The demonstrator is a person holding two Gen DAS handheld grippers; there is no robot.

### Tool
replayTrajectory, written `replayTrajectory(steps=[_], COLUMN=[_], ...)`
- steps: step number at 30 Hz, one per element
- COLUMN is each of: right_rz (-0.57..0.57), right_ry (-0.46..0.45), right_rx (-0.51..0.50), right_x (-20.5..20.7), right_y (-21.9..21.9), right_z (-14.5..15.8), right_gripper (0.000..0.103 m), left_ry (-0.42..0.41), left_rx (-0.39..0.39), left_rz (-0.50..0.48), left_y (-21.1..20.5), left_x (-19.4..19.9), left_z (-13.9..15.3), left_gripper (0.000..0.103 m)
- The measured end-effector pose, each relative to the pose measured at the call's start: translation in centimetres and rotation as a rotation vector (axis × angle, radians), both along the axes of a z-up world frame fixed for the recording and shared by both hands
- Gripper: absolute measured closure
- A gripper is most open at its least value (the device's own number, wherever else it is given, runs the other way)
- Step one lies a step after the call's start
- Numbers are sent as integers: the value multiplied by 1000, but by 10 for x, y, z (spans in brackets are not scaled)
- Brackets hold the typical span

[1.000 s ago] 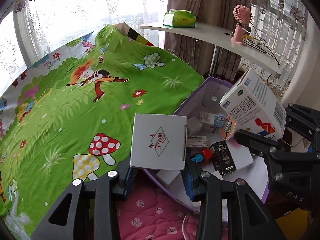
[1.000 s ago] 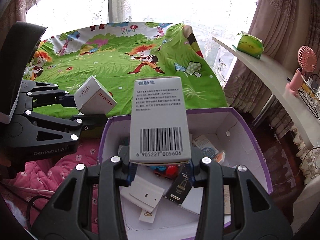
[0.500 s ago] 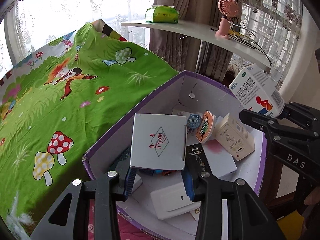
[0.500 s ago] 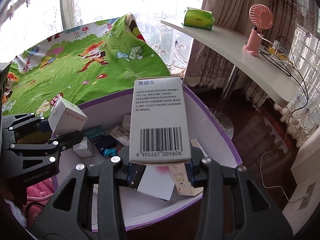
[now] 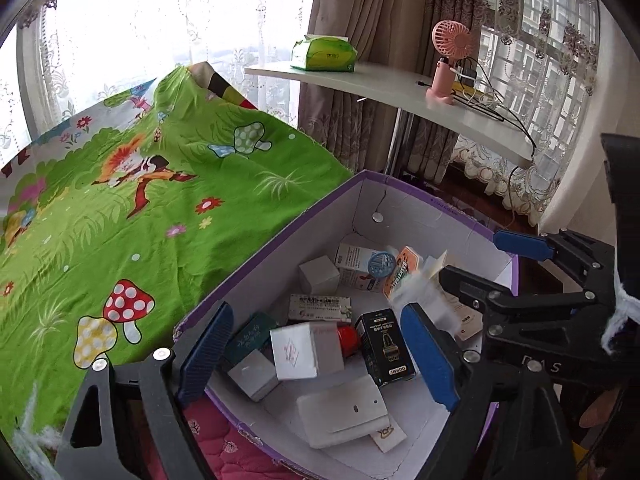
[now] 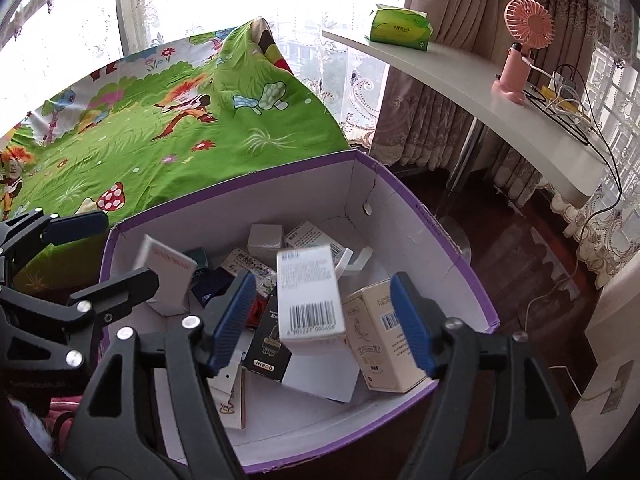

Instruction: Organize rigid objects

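The left claw (image 5: 316,354) has its blue pads spread and is opening wider, nothing pressed between them; the small white box with a red diamond mark (image 5: 298,352) sits loose below, among the other packages in the purple-rimmed cardboard box (image 5: 256,256), with clear air on both sides of it. A black carton (image 5: 384,346) stands at about 3 o'clock from that white box, and a flat white case (image 5: 344,412) lies at about 5 o'clock from it, near the box's front wall

The right claw (image 6: 322,318) is also opening, pads well apart. The white barcode box (image 6: 310,300) shows blurred between them, touching neither pad, over the inside of the purple-rimmed box (image 6: 440,240). A cream carton (image 6: 380,336) lies at 3 o'clock from the barcode box, and the black carton (image 6: 268,344) at about 8 o'clock. In this view the white box with the red mark (image 6: 168,280) stands on edge at 9 o'clock, just beside the left claw's lower finger (image 6: 116,286)

The purple-rimmed box rests against a bed with a green mushroom-print sheet (image 5: 120,220). At 1 o'clock a white shelf (image 6: 460,72) carries a green tissue pack (image 6: 400,30) and a pink fan (image 6: 520,52)
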State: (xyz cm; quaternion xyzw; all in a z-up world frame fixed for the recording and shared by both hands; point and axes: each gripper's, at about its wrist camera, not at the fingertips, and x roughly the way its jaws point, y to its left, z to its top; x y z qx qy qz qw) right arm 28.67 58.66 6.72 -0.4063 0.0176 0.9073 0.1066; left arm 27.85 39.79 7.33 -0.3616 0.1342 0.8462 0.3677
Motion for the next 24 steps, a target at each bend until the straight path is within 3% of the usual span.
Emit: replayTrajectory(steps=[3,5,6,10,18,24], right_rz=[-23,-45,-47,-62,-72,-68], right_ry=[-4,-14,-15,-26,-49,-55], right_rx=[2,4,0,1,-20,-17], right_x=[1,1,2,5,8,8], right_y=[4,7,9,17,22,19], right_z=[-1,-2,-2,-5,-14,-17], right_gripper=[22,20,20,20,20,20], left_ry=[116,158,149,60,-17,-38], left_rx=[-34,-54,-64,-56,-88,-95], left_rz=[42,71,73,24,2,51], left_y=[0,0,0,0,2,-1], left_x=[11,14,14,10,6,-1], left_z=[15,20,19,13,-2,-12], left_gripper=[16,9,4,4,4,4])
